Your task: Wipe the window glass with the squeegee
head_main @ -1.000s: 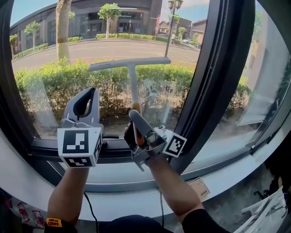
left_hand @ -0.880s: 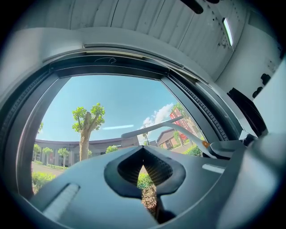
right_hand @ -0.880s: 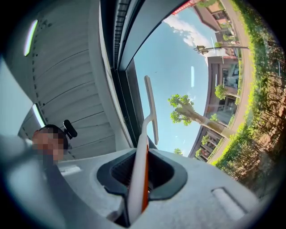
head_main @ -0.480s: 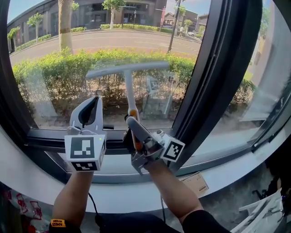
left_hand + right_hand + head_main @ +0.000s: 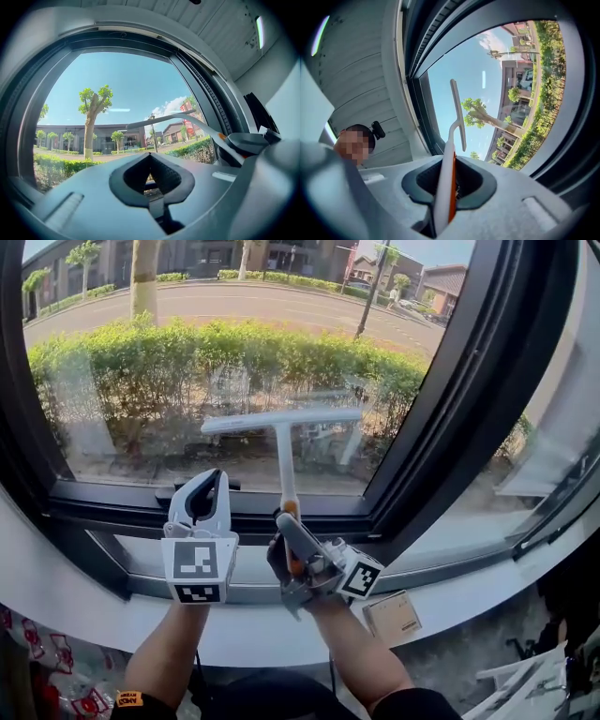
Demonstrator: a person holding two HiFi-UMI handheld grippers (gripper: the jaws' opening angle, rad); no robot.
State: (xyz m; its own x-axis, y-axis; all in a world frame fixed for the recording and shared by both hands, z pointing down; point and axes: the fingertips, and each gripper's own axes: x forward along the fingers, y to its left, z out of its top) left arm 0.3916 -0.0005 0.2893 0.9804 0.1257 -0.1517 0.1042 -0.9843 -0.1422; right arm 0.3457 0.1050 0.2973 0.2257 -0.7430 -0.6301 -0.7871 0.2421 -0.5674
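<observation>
- The squeegee (image 5: 281, 432) is clamped by its handle in the right gripper (image 5: 286, 526). The right gripper view shows the white-and-orange handle (image 5: 445, 187) pinched between the two pads.
- From those fingers the handle runs straight up and away to the blade (image 5: 281, 419), so the working edge lies far of the grip, in line with the jaws.
- The blade's long axis runs left to right across the glass (image 5: 131, 371), nearly level, with its right end a touch higher. It appears to lie against the pane, though contact cannot be confirmed.
- The blade sits low on the pane, not far above the bottom frame (image 5: 112, 502). Little glass is left below it, so I judge a downward pull is almost spent. A fresh stroke would need the right arm to carry the blade back up, or across to another strip.
- The left gripper (image 5: 211, 479) stands just left of the handle, apart from it, near the bottom frame. Its jaws are together with nothing between them.
- The right arm alone carries the tool, and the left is near enough to steady the handle if needed.
</observation>
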